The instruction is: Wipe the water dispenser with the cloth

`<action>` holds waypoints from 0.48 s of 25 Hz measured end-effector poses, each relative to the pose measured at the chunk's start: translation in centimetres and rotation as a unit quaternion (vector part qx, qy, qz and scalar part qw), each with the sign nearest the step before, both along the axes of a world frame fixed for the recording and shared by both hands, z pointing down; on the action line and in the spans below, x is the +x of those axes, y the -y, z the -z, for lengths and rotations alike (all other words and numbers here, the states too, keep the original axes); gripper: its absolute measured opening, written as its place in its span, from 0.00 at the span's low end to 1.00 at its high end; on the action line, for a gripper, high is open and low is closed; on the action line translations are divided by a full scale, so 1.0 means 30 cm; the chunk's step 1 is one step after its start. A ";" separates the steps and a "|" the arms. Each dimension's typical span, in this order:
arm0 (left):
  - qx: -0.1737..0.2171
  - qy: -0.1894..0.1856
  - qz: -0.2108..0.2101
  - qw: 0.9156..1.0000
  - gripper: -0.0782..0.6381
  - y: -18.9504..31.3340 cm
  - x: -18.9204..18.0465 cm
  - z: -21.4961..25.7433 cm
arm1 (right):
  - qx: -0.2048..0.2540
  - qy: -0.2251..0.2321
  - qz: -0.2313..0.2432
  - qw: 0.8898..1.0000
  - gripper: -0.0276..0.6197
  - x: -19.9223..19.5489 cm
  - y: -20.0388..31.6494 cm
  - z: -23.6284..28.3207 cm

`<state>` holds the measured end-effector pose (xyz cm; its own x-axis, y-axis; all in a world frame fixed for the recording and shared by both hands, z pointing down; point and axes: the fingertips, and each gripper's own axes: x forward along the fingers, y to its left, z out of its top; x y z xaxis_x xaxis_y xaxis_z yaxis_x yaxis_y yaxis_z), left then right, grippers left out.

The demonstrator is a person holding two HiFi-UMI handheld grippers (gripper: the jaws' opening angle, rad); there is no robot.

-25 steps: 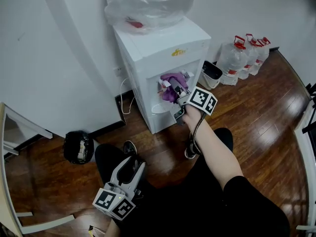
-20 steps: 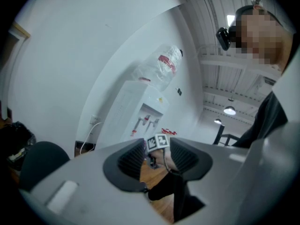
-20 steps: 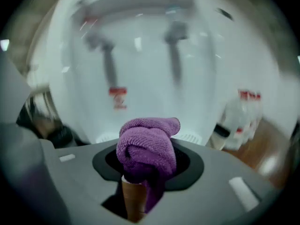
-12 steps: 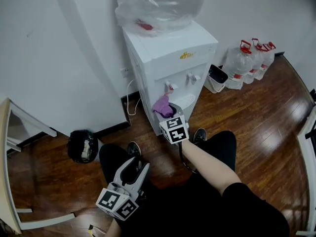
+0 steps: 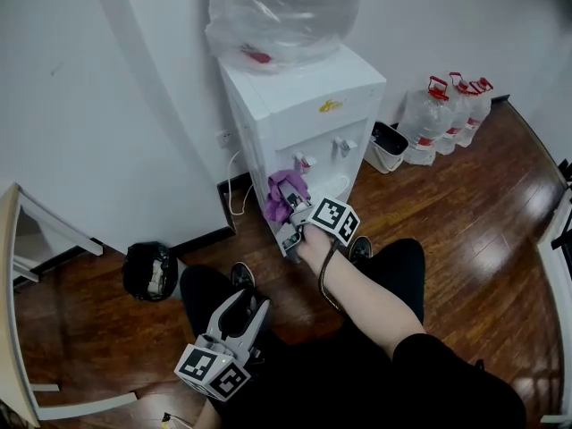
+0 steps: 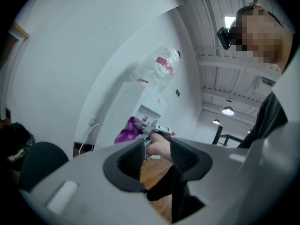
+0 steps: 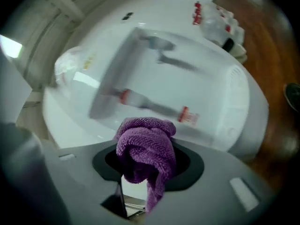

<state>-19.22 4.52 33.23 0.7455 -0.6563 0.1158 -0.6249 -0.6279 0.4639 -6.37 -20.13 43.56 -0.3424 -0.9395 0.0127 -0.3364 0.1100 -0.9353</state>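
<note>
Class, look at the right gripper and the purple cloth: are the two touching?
Touching. The right gripper view shows the purple cloth bunched between the jaws of the right gripper, which are closed on it.

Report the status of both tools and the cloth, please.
Right tool shut on cloth, at water dispenser front, below taps. Left tool low, empty, jaws slightly apart. Nothing seen in the way.

Head view: we find the bottle (image 5: 281, 12) atop the water dispenser (image 5: 304, 88) cut off by the upper edge, and the yellow mark (image 5: 330, 106) on its front too small to read. Right gripper view: blur smears the dispenser, and the cloth (image 7: 145, 149) hides the pads of the right gripper (image 7: 146, 165).
</note>
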 end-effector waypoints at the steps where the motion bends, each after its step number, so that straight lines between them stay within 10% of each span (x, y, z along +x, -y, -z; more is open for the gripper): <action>1: -0.002 0.000 0.000 1.000 0.38 -0.001 -0.003 -0.002 | -0.045 0.014 -0.012 0.999 0.33 0.016 0.003 -0.129; 6: -0.007 0.005 0.008 1.000 0.38 -0.002 -0.024 -0.010 | -0.150 0.058 -0.061 0.985 0.33 0.050 -0.017 -0.408; 12: -0.009 0.010 0.000 1.000 0.38 0.004 -0.006 -0.020 | -0.008 0.138 -0.056 0.989 0.33 0.029 0.050 0.090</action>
<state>-19.39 4.40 33.84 0.7432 -0.6537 0.1424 -0.6336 -0.6193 0.4637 -5.49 -21.64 40.87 -0.2282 -0.9723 -0.0511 -0.0779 0.0706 -0.9945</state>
